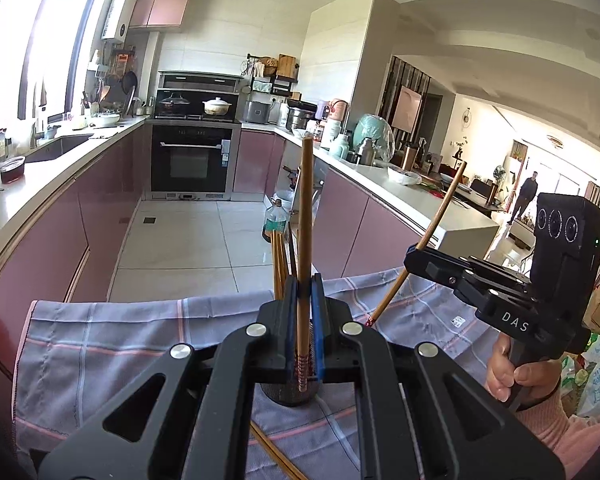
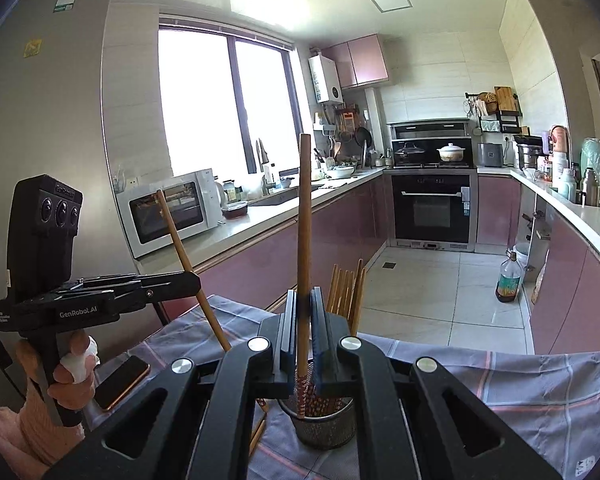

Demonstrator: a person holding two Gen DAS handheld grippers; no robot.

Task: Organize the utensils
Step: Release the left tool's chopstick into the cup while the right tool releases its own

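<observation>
**While both grippers pinch a chopstick each**

Left gripper (image 1: 304, 320) clamps one chopstick (image 1: 305, 216) upright; right gripper (image 2: 302, 328) clamps another (image 2: 303, 232). Mesh holder (image 2: 324, 420) sits at 6 o'clock on the checked cloth (image 2: 520, 380), several chopsticks (image 2: 346, 292) leaning inside.

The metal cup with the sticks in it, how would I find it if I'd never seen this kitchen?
Find the checked grey cloth spread in the foreground, with the kitchen floor beyond it. On it, straight under the right gripper, stands a round mesh holder with chopsticks standing in it. It is the only upright container on the cloth; the phone nearby lies flat.
</observation>
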